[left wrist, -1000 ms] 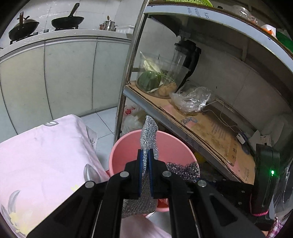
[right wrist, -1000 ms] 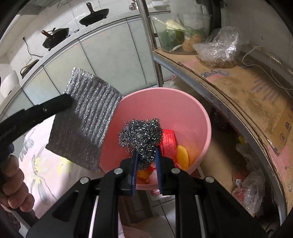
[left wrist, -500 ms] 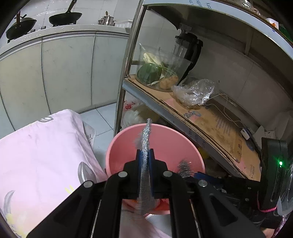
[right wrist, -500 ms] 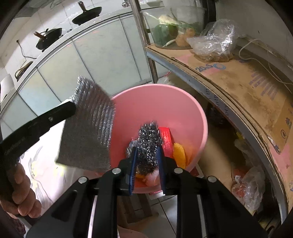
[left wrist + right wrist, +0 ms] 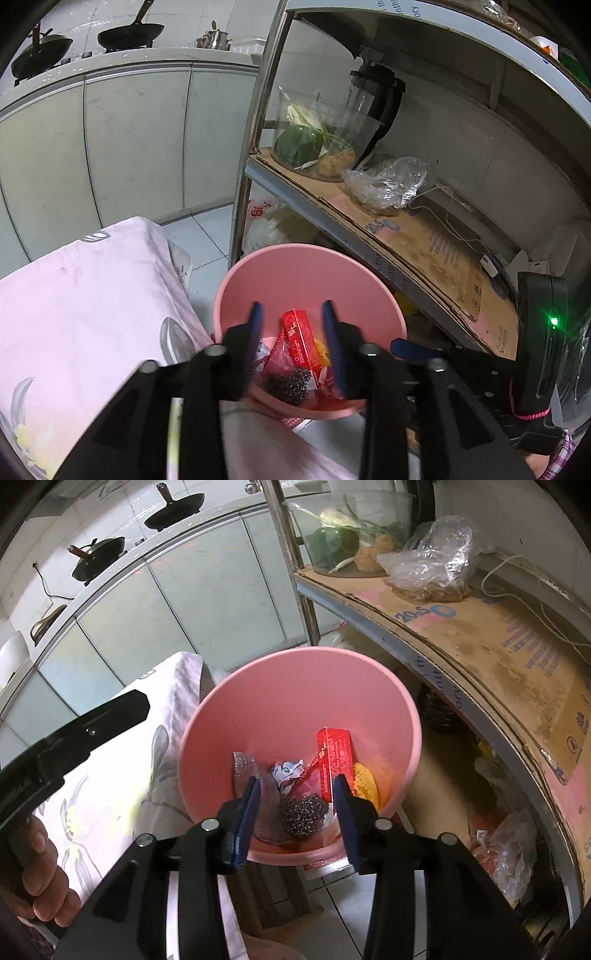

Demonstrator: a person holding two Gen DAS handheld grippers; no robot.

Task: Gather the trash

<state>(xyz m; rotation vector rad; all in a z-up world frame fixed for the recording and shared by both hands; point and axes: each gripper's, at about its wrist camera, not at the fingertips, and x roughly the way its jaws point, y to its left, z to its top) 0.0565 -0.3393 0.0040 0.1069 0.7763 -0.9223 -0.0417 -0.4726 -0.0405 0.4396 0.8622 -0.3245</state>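
A pink bin (image 5: 306, 266) (image 5: 295, 686) stands below both grippers. At its bottom lie a steel wool ball (image 5: 303, 816) (image 5: 290, 384), a silver scouring cloth (image 5: 251, 775), a red box (image 5: 335, 762) (image 5: 300, 338), a yellow sponge (image 5: 364, 779) and crumpled wrappers. My left gripper (image 5: 291, 314) hangs over the bin with its jaws opening and nothing between them. My right gripper (image 5: 297, 786) is also over the bin, jaws opening, empty. The left gripper's black finger (image 5: 92, 727) shows at the left of the right wrist view, with a hand (image 5: 40, 878) below it.
A pink flowered cloth (image 5: 85, 317) covers the surface left of the bin. A metal shelf rack (image 5: 369, 236) lined with cardboard stands to the right, bearing a glass bowl of vegetables (image 5: 314, 144) and a plastic bag (image 5: 388, 181). White cabinets with pans sit behind.
Both grippers opened. The silver cloth dropped from the left gripper and the steel wool from the right, and both now lie in the bin.
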